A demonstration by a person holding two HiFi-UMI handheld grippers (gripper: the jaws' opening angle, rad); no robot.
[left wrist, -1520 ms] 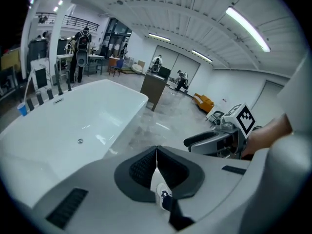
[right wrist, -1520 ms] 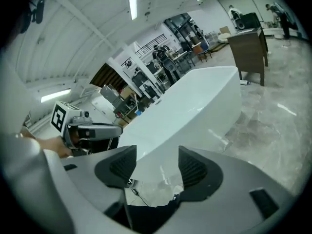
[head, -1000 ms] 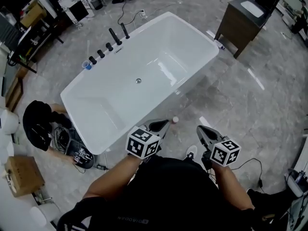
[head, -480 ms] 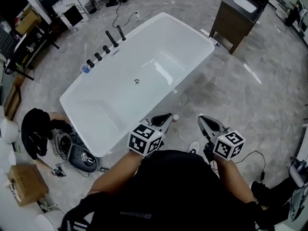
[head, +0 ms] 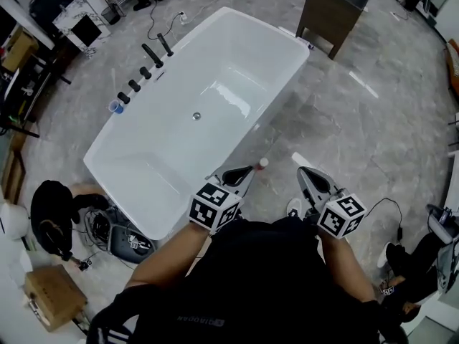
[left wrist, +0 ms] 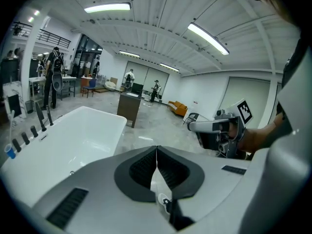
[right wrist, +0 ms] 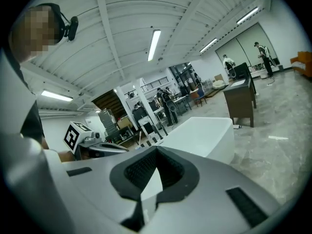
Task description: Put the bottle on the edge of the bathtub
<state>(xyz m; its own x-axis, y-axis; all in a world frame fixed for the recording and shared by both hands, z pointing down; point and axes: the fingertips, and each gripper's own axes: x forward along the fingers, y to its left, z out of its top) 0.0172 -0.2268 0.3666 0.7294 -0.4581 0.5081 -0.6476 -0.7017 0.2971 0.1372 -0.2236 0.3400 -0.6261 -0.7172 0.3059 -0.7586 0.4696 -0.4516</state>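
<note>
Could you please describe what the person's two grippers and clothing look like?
The left tongs and right tongs are grey with black ribbed pads; each carries a white cube printed with black square markers. The person wears a black top.

Grey marble floor (head: 351,120) carries a white bathtub (head: 244,63), dark cabinet (head: 333,6) and small bottle (head: 263,163).

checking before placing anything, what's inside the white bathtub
The white rectangular bathtub holds only a round metal drain in its bare floor. The left gripper hides a bit of its near side.
</note>
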